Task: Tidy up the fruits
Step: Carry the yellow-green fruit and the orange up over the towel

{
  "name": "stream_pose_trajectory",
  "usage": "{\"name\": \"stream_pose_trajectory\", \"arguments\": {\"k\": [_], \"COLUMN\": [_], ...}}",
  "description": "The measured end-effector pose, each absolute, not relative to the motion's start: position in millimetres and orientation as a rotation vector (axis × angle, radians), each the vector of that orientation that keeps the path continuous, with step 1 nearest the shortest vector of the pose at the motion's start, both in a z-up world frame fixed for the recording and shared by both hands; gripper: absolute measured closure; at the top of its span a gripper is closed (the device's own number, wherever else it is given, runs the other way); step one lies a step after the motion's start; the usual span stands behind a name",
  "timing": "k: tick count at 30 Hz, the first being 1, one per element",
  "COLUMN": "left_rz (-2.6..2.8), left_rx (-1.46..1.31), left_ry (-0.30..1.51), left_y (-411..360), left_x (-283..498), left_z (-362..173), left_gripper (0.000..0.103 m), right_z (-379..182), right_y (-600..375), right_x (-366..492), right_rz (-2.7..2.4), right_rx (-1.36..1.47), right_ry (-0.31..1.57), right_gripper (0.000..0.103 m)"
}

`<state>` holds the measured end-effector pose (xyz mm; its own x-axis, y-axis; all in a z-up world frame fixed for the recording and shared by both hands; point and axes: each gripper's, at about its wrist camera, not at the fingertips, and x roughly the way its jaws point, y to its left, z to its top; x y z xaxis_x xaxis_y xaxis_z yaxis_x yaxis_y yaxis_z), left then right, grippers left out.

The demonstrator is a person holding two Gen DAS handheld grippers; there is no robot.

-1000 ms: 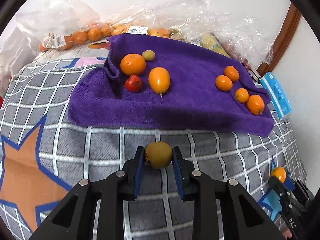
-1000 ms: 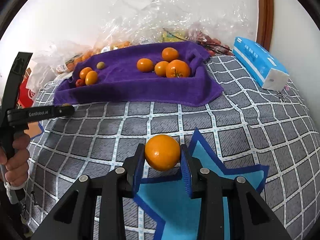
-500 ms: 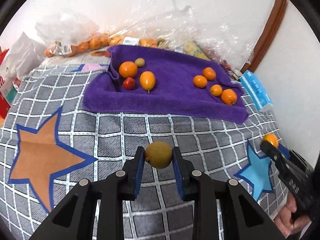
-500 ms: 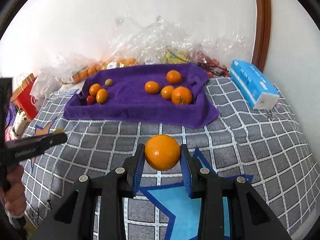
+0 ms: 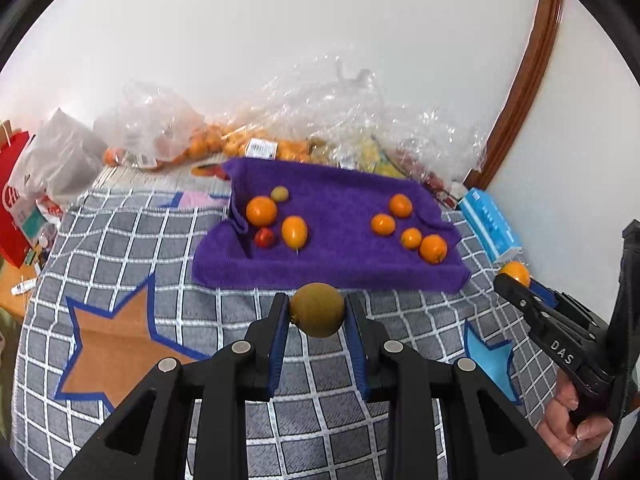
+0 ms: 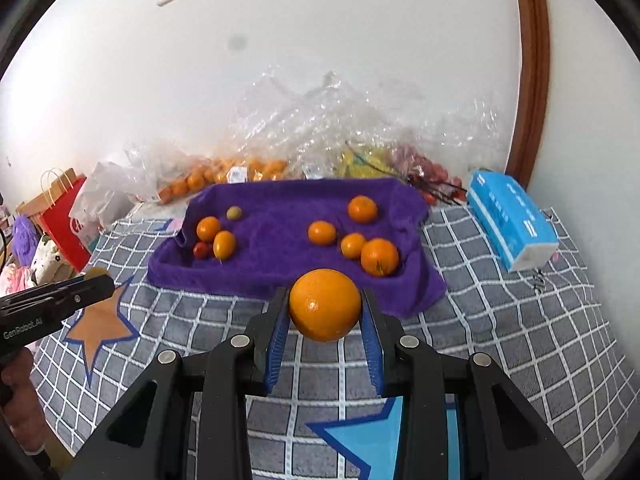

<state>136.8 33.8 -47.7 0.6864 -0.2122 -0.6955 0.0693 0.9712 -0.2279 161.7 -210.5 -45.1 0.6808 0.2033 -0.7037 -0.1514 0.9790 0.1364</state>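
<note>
Your left gripper (image 5: 317,312) is clamped on a round olive-green fruit (image 5: 317,309), held clear above the checked blanket (image 5: 120,240) just short of the near edge of the purple towel (image 5: 340,208); the fruit shows no clear long axis. Toward the towel's left edge, an oval orange fruit (image 5: 295,231) lies with its long axis running near to far, stem tip toward you, beside a red one (image 5: 264,237). Four oranges cluster near the right edge. Your right gripper (image 6: 325,312) is clamped on a round orange (image 6: 325,305), also raised before the towel's near edge.
</note>
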Motion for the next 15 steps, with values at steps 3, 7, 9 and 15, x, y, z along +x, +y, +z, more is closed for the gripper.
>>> {"name": "stream_pose_trajectory", "arguments": {"k": [3,7,9,15], "left_rz": [-0.169,-0.175,-0.178,-0.18], "left_rx": [-0.195,-0.193,-0.192,-0.191], "left_ry": [0.788,0.777,0.773,0.774], "left_y": [36,37,38,37], "left_x": [142,149,154,169], "left_z": [-42,-37,-35,-32], "left_gripper": [0.077,0.077,0.077,0.077], "right_z": [-40,-37,-37,-36], "right_y": [-207,-206,-207,-209], "right_x": [167,176,181,195], "right_rz": [0.201,0.198,0.194,0.181], "right_rx": [0.063,0.06,0.06,0.058], "right_ry": [0.785,0.782,0.78,0.776], "right_gripper": [0.068,0.068,0.068,0.068]}}
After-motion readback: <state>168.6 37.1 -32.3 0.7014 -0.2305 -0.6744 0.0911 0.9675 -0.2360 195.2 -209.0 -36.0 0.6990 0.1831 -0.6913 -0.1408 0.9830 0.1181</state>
